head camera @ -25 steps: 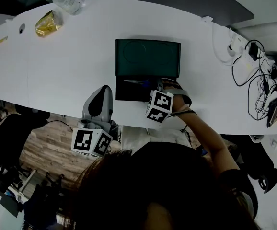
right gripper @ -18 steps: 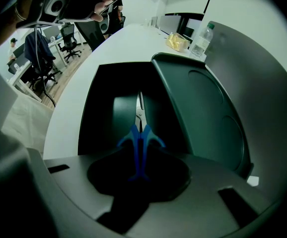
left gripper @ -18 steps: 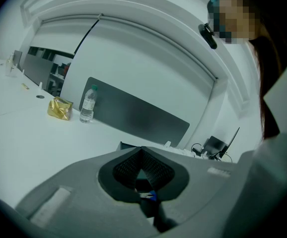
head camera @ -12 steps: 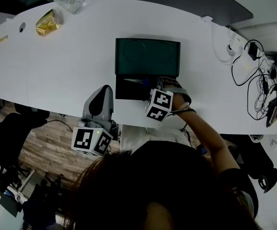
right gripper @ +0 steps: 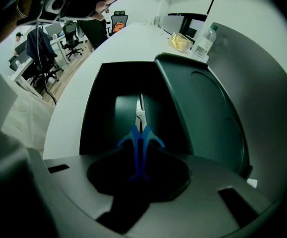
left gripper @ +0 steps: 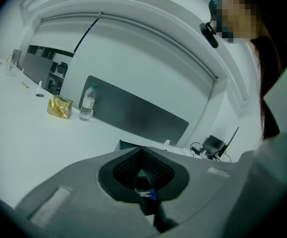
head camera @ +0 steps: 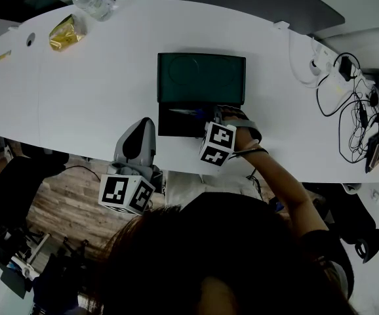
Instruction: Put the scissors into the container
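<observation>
A dark green container stands in the middle of the white table, its tray (head camera: 175,130) nearest me and its raised lid (head camera: 201,77) behind. The scissors (head camera: 184,112), blue-handled, lie inside the tray with the blades pointing left. My right gripper (head camera: 208,117) points steeply down into the tray's right end. In the right gripper view the blue handles (right gripper: 137,145) sit between the jaws, which stand apart without pressing on them, so the right gripper (right gripper: 138,175) is open. My left gripper (head camera: 142,122) rests left of the tray, its pads (left gripper: 153,168) closed together on nothing.
A water bottle (head camera: 90,2) and a yellow packet (head camera: 65,33) sit at the table's far left. Cables and chargers (head camera: 350,120) crowd the right end. The table's front edge runs just below both grippers, with office chairs on the floor beyond it.
</observation>
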